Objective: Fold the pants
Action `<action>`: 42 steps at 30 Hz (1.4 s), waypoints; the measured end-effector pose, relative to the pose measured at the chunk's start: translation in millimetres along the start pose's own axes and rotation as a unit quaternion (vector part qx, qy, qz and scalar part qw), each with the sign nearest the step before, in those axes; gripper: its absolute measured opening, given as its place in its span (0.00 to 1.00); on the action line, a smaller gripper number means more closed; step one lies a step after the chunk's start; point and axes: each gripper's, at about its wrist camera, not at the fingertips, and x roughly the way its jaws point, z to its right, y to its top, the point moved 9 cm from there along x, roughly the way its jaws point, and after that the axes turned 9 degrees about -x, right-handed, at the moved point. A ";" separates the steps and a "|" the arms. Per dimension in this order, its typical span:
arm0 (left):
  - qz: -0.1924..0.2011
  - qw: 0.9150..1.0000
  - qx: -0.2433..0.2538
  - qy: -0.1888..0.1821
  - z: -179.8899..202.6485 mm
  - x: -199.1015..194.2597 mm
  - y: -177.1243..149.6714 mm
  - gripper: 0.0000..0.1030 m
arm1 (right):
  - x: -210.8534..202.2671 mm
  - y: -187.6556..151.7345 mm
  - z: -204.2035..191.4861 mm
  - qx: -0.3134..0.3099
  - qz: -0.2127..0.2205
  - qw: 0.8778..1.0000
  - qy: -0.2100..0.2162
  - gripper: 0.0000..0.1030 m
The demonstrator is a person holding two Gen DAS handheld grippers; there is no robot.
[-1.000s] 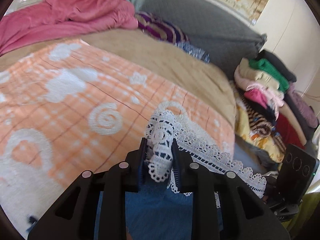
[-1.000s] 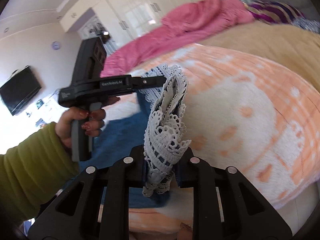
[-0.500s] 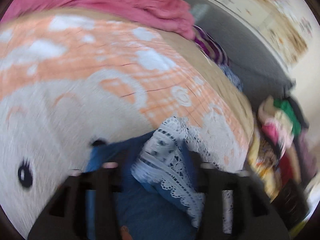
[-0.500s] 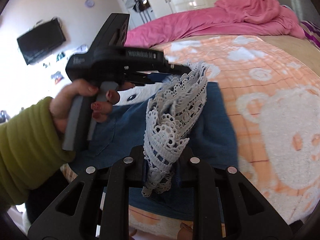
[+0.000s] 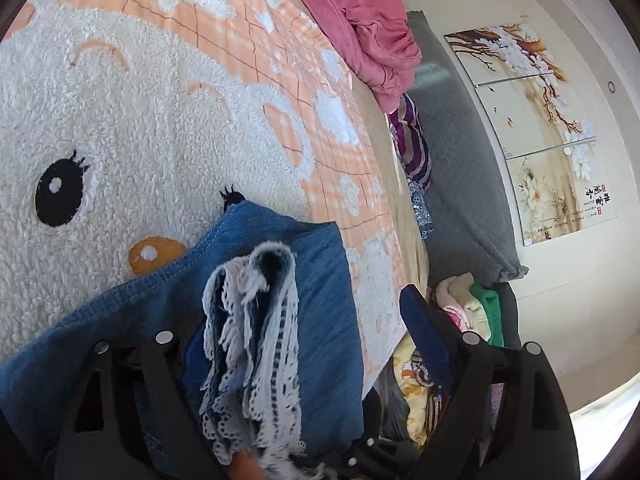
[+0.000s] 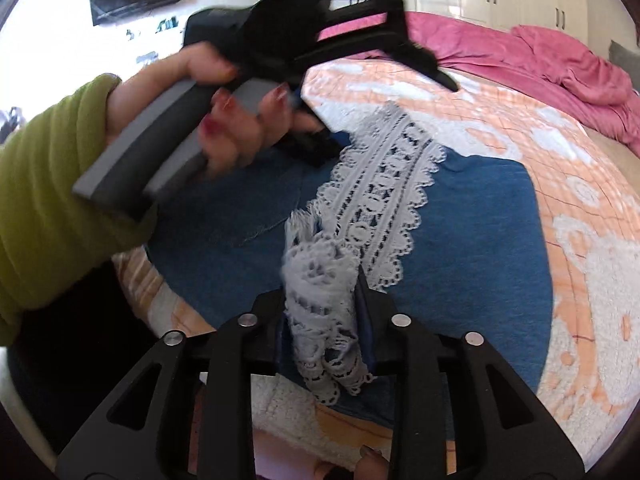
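The pants point(image 6: 480, 216) are blue denim with a white lace hem point(image 6: 384, 192). They lie folded over on the orange and white blanket point(image 6: 580, 184). My right gripper point(image 6: 320, 304) is shut on the bunched lace hem at the near edge of the fold. My left gripper point(image 5: 304, 320) has its fingers spread wide, and the lace hem point(image 5: 256, 328) lies loose between them on the denim point(image 5: 328, 300). In the right wrist view the left gripper point(image 6: 320, 40) is blurred above the far end of the lace.
A pink quilt point(image 5: 360, 28) lies bunched at the far side of the bed. A grey headboard point(image 5: 452, 176) and a pile of folded clothes point(image 5: 476, 312) are to the right. The bed's near edge point(image 6: 312, 432) is just below my right gripper.
My left gripper has opened and let go of the lace hem. Both grippers have carried the hem over and down onto the denim. The right gripper still holds its end.
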 end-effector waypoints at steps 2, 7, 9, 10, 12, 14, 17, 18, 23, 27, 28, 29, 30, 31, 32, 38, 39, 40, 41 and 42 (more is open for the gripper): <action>0.002 1.000 0.001 0.003 -1.1 2.3 0.1 0.81 | 1.3 -0.6 -0.9 -0.004 -0.003 1.000 -0.001 0.25; 0.028 0.995 0.045 0.082 -8.6 7.3 6.2 0.26 | 1.2 0.2 -6.6 -0.014 -0.003 1.000 -0.011 0.25; 0.037 0.994 0.050 0.090 -7.7 4.9 9.0 0.17 | -2.1 2.4 -8.2 -0.012 0.001 1.000 -0.019 0.25; 0.041 0.994 0.055 0.083 -3.2 2.1 10.7 0.17 | -6.0 4.0 -10.3 -0.013 0.006 1.000 -0.023 0.25; 0.054 0.993 0.081 0.069 11.9 -4.7 13.4 0.17 | -11.9 11.0 -12.2 -0.015 0.021 0.999 -0.030 0.26; 0.067 0.990 0.096 0.073 15.2 -9.8 16.0 0.17 | -9.6 12.8 -14.3 -0.013 0.021 0.999 -0.029 0.31; 0.072 0.986 0.080 0.127 -10.4 -6.3 22.5 0.18 | 3.3 6.9 -18.5 -0.010 0.007 1.000 -0.011 0.41; 0.068 0.986 0.069 0.135 -19.3 -4.4 23.3 0.19 | 6.7 3.9 -20.1 -0.007 0.001 1.000 -0.005 0.44; 0.066 0.989 0.047 0.126 -25.8 -7.0 27.2 0.39 | -13.6 10.3 -21.6 0.017 0.021 0.999 0.047 0.60; 0.096 0.984 0.067 0.132 -11.6 -29.9 27.1 0.61 | -44.8 12.6 1.4 0.050 0.048 0.997 0.044 0.70; 0.110 0.981 0.075 0.142 -8.1 -37.1 26.7 0.61 | -52.8 12.4 13.2 0.060 0.054 0.996 0.031 0.71; 0.124 0.978 0.081 0.148 -6.6 -44.1 27.2 0.61 | -59.9 11.8 25.7 0.072 0.059 0.996 0.019 0.71; 0.139 0.975 0.082 0.154 -4.8 -53.7 26.6 0.61 | -65.0 8.2 33.3 0.080 0.060 0.995 0.010 0.72; 0.146 0.974 0.077 0.155 -3.9 -61.1 24.6 0.61 | -68.7 5.6 45.0 0.089 0.059 0.994 -0.003 0.72; 0.151 0.974 0.070 0.151 -2.6 -69.4 20.0 0.61 | -72.2 2.8 53.8 0.096 0.058 0.994 -0.017 0.72; 0.168 0.971 0.071 0.156 -2.3 -100.1 -27.6 0.61 | -75.4 -32.7 105.9 0.164 0.022 0.982 -0.086 0.72; 0.167 0.972 0.062 0.150 -4.6 -102.2 -40.7 0.61 | -72.3 -39.9 116.8 0.176 0.012 0.980 -0.092 0.72; 0.166 0.973 0.059 0.150 -9.5 -99.1 -46.3 0.61 | -70.6 -44.6 120.7 0.182 0.005 0.978 -0.096 0.72; 0.164 0.973 0.056 0.151 -12.9 -97.5 -54.2 0.61 | -69.1 -49.9 123.4 0.188 0.000 0.977 -0.098 0.72; 0.161 0.973 0.052 0.160 -17.8 -96.0 -64.7 0.61 | -66.8 -51.7 124.6 0.191 -0.002 0.977 -0.098 0.72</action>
